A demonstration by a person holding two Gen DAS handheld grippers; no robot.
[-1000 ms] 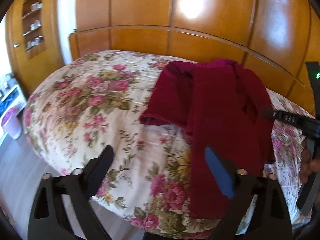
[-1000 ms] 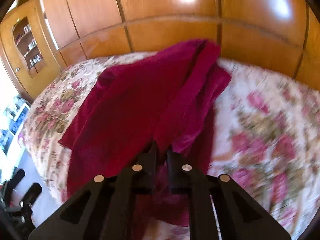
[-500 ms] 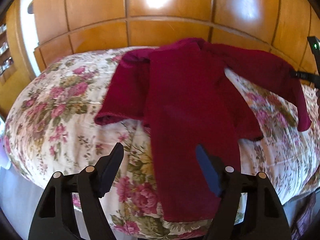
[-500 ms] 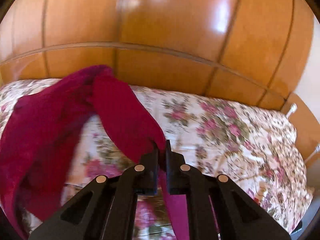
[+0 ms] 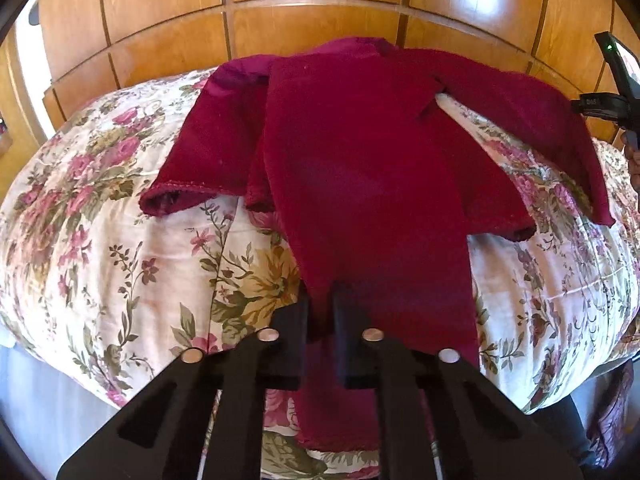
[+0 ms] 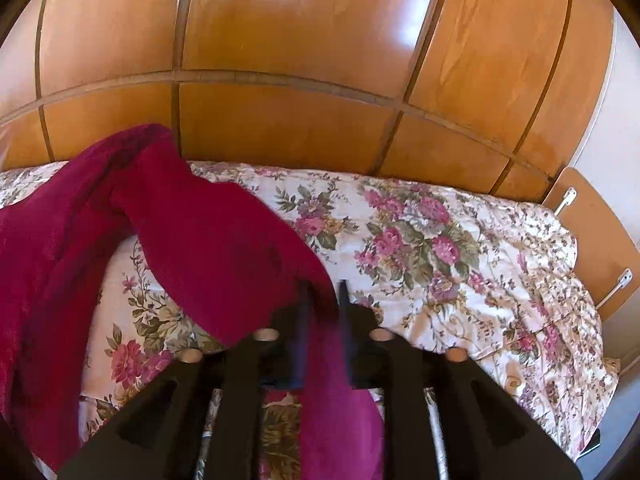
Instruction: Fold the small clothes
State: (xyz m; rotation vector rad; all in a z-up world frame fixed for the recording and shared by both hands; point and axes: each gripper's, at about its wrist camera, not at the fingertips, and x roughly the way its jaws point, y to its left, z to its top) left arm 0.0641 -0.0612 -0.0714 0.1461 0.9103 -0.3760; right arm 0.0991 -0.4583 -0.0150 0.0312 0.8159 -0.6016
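A dark red long-sleeved garment [image 5: 360, 168] lies spread on the floral bedspread [image 5: 120, 260], with its lower part hanging over the near edge. My left gripper [image 5: 320, 304] is closing on that lower part, and cloth is pinched between its pads. One sleeve [image 5: 200, 152] lies folded on the left. The other sleeve [image 5: 540, 120] stretches out to the right. In the right wrist view that sleeve [image 6: 208, 248] runs into my right gripper [image 6: 322, 292]. Its jaws are opening, with the sleeve end still hanging between the parted fingers.
A glossy wooden panelled wall [image 5: 320, 0] stands right behind the bed. The bedspread [image 6: 440, 248] is bare to the right of the sleeve. A wooden board with white brackets [image 6: 600, 248] is at the bed's far right. Floor shows below the near edge.
My left gripper came down over the garment's lower part and closed on it. My right gripper drew the sleeve out to the right, and its jaws have now parted.
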